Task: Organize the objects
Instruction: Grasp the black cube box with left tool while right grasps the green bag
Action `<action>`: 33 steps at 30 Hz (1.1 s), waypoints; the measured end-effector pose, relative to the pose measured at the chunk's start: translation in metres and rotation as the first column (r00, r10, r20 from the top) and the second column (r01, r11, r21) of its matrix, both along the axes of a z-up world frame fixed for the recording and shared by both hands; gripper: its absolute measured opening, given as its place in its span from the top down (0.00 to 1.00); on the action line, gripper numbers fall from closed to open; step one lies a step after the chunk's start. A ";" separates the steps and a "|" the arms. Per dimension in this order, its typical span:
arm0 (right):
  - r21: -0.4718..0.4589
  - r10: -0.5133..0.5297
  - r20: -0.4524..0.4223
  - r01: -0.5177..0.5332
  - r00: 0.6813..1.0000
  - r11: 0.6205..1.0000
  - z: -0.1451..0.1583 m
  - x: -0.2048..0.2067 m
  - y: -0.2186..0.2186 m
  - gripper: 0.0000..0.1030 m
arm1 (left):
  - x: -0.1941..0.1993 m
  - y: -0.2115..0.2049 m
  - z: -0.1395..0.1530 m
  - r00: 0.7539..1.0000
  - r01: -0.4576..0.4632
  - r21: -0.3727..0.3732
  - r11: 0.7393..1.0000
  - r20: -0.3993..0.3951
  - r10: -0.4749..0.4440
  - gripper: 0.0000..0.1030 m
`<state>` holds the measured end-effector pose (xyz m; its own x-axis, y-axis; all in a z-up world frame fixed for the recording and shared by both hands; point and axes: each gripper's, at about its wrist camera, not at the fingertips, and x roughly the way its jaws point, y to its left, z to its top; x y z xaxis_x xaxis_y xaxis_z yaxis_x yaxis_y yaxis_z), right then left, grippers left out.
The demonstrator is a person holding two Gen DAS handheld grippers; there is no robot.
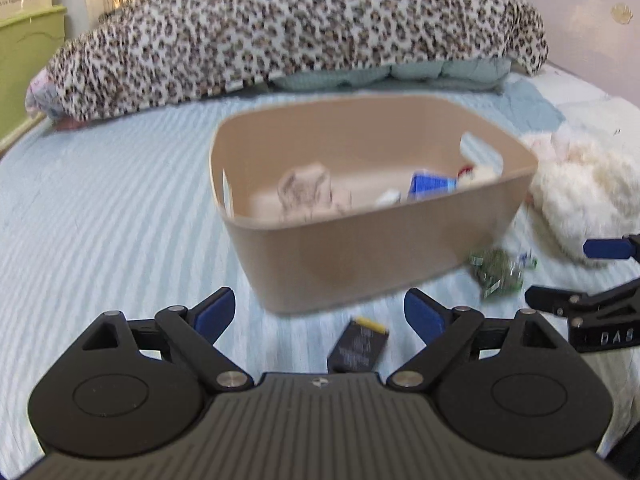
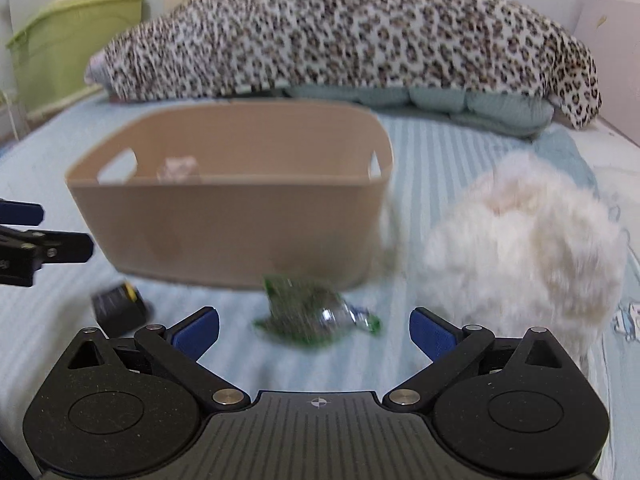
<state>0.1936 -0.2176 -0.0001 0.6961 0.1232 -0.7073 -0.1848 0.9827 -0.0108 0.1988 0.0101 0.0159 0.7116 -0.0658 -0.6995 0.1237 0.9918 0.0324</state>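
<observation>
A beige plastic bin (image 1: 360,256) (image 2: 240,236) stands on the striped bed; it holds a crumpled pale item (image 1: 306,194), a blue box (image 1: 430,185) and a small toy. My left gripper (image 1: 318,314) is open and empty, just above a black and yellow box (image 1: 356,348) (image 2: 118,306) in front of the bin. My right gripper (image 2: 314,332) is open and empty, just behind a green crinkled packet (image 2: 308,314) (image 1: 498,274). A white fluffy plush (image 2: 520,248) (image 1: 580,196) lies to the right of the bin.
A leopard-print blanket (image 1: 304,28) over teal pillows (image 2: 480,108) runs along the back of the bed. A green container (image 2: 60,48) stands off the bed at the back left. A wall (image 1: 580,12) bounds the right side.
</observation>
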 end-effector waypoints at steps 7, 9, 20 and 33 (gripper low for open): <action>-0.010 -0.011 -0.064 0.011 0.998 1.000 -0.024 0.010 -0.011 0.00 | 0.000 0.003 -0.041 0.996 -0.006 0.016 1.000 -0.093 0.007 0.11; -0.001 0.001 -0.056 -0.001 0.998 1.000 -0.028 0.014 -0.013 0.00 | 0.001 0.004 -0.049 0.995 -0.018 0.015 1.000 -0.099 0.020 0.11; -0.029 0.093 0.013 -0.093 0.996 0.995 -0.047 0.032 -0.005 0.00 | 0.013 0.005 -0.075 0.994 -0.021 -0.040 0.999 -0.110 0.017 0.11; -0.010 0.162 -0.006 -0.162 0.987 0.987 -0.049 0.034 0.006 0.36 | 0.017 0.000 -0.068 0.998 0.018 -0.031 0.999 -0.060 -0.020 0.40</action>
